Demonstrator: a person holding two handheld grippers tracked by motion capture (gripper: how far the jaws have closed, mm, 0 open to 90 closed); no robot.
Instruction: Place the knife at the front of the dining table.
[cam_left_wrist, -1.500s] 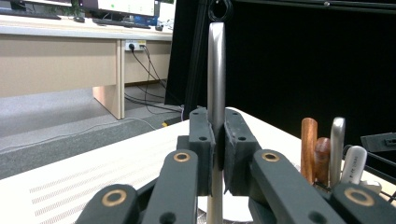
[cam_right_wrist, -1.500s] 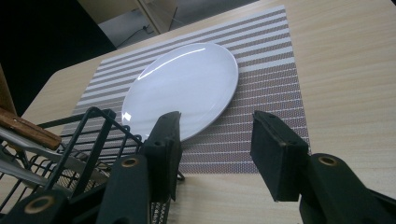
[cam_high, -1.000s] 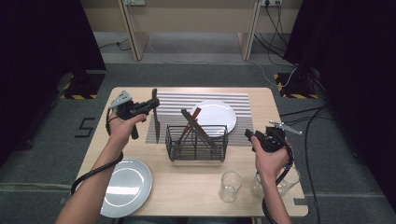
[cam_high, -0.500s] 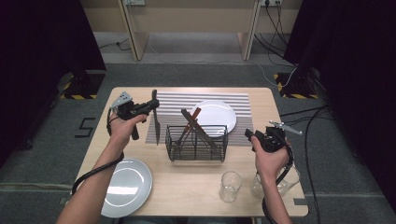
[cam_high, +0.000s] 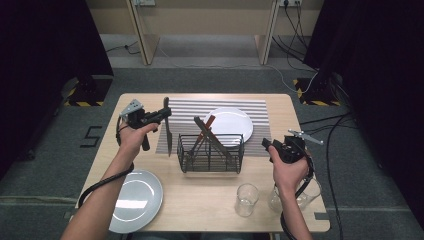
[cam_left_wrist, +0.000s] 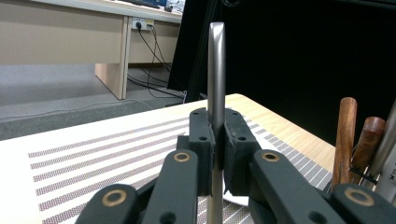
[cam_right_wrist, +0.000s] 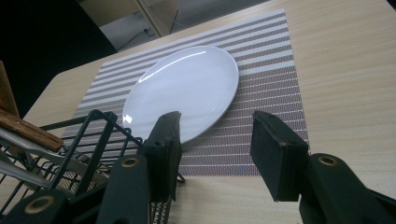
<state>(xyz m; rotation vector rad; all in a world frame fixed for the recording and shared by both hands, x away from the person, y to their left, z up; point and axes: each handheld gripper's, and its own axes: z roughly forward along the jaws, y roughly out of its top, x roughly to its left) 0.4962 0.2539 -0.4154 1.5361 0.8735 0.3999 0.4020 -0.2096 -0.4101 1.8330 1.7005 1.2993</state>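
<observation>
Barely any change: left tongs still pinching knife upright beside placemat, right tongs spread, placing pending.

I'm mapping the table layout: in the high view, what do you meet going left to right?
Grey plate → left gripper holding a knife → wire basket → glass → right gripper.

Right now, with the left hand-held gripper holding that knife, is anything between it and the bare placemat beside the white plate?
Nothing visible. The left hand-held gripper is shut on the knife, which hangs blade-down over the striped placemat's left edge. The strip between it and the white plate is bare. The wire basket stands nearer the person, off that line.
</observation>
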